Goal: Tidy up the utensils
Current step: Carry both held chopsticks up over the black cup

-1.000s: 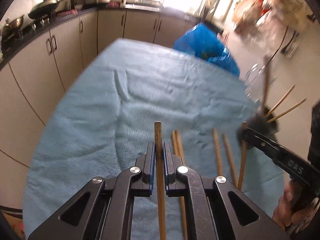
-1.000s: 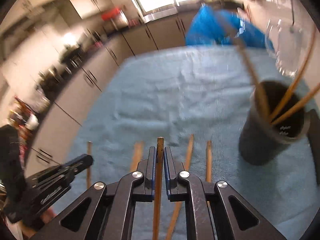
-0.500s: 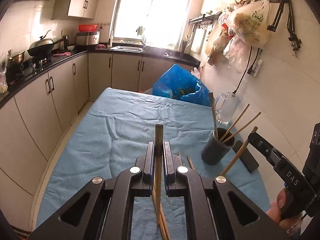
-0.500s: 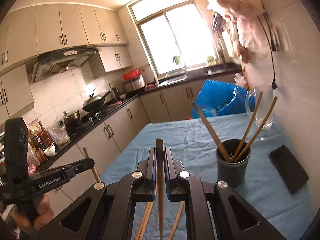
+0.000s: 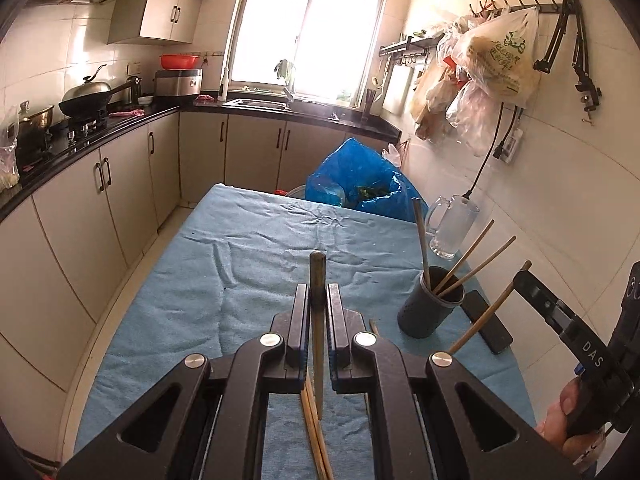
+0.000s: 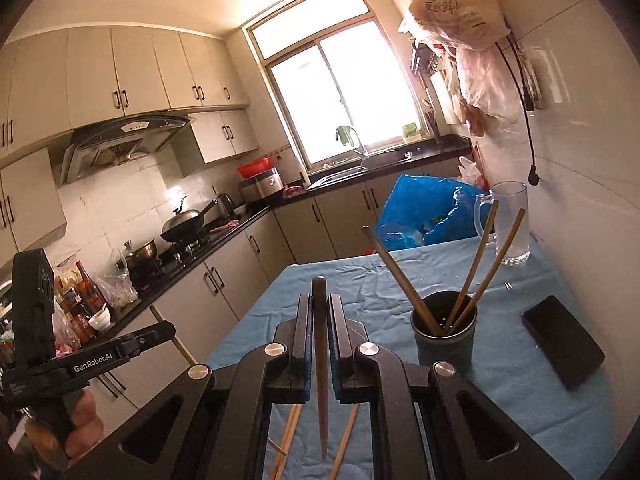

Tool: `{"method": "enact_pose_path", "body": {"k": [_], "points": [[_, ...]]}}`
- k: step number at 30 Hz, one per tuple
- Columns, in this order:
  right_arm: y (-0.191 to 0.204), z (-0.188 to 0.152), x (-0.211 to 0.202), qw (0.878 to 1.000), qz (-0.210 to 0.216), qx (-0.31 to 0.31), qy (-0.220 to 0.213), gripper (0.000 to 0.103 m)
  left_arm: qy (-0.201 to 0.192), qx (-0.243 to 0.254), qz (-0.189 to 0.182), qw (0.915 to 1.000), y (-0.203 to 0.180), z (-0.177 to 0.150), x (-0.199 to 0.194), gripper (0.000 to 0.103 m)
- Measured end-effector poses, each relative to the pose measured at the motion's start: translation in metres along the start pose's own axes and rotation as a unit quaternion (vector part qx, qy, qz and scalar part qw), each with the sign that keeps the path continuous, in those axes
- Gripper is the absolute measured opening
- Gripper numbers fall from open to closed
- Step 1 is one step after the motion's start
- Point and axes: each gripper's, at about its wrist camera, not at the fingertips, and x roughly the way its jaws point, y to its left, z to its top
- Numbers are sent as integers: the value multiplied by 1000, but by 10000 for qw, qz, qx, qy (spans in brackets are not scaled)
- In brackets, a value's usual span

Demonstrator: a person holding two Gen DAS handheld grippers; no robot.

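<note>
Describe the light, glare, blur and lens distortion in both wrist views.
Left wrist view: the window is blown out white; cabinets and wall tiles bow with the fisheye; dark vignette in the corners; the held chopstick and dark cup are sharp. Right wrist view: warm glare spreads from the window across the ceiling; no motion blur; the table's blue cloth is evenly lit.

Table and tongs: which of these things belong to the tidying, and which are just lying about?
Part of the job:
- chopstick in left tongs
- chopstick in right tongs
- dark cup holding three chopsticks
- loose chopsticks on the cloth

Just lying about:
- glass mug
- phone
- blue bag
</note>
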Motion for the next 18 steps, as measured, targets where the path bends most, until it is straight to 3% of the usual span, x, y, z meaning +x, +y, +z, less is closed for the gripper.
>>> {"method": "enact_pose_path", "body": {"k": [18], "points": [[-28, 20, -29, 9991, -213, 257, -249, 8, 137, 292, -379, 9988, -39, 20, 10, 7]]}}
